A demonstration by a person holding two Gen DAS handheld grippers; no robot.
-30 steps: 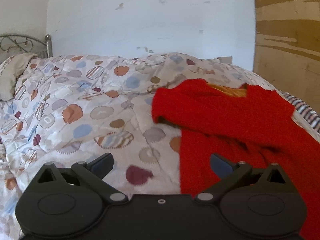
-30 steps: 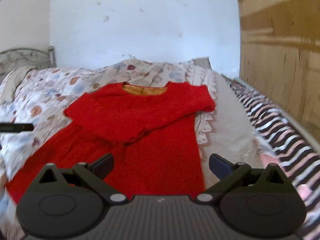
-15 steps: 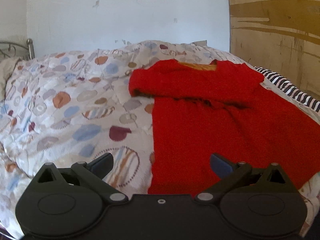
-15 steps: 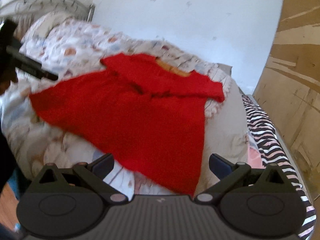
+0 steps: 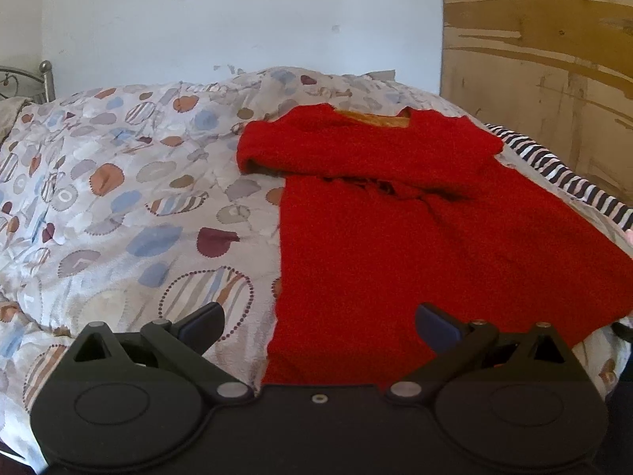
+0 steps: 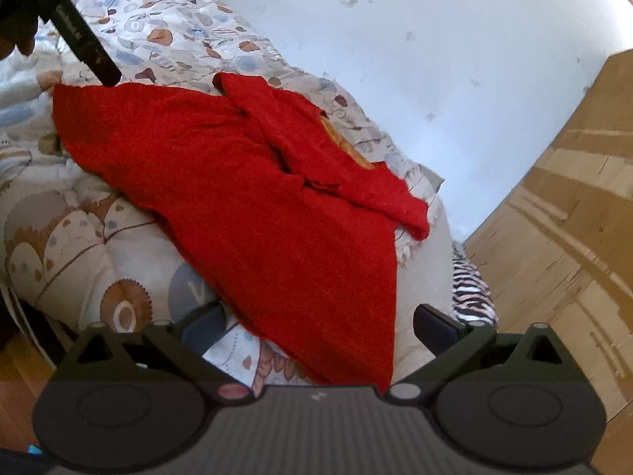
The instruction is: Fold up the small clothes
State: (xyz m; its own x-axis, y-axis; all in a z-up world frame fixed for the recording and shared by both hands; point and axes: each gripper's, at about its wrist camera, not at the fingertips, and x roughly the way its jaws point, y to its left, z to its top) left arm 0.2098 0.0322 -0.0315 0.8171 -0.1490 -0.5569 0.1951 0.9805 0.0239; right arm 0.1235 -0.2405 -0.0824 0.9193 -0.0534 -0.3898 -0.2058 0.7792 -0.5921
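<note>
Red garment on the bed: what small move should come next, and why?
Probably lower both grippers to the hem corners. The red garment lies flat on the quilt, sleeves already folded across the chest, and the left gripper and right gripper hang open above its hem.

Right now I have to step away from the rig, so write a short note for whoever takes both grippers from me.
Left gripper: open, empty, over the near hem of the red sweater.
Right gripper: open, empty, over the hem's near corner.
The sweater lies front up on the patterned duvet, collar toward the wall; a striped cloth lies beside it.
Done: both sleeves folded across the chest.
Left: probably grip the hem corners, fold the body up toward the collar, then smooth it.
</note>
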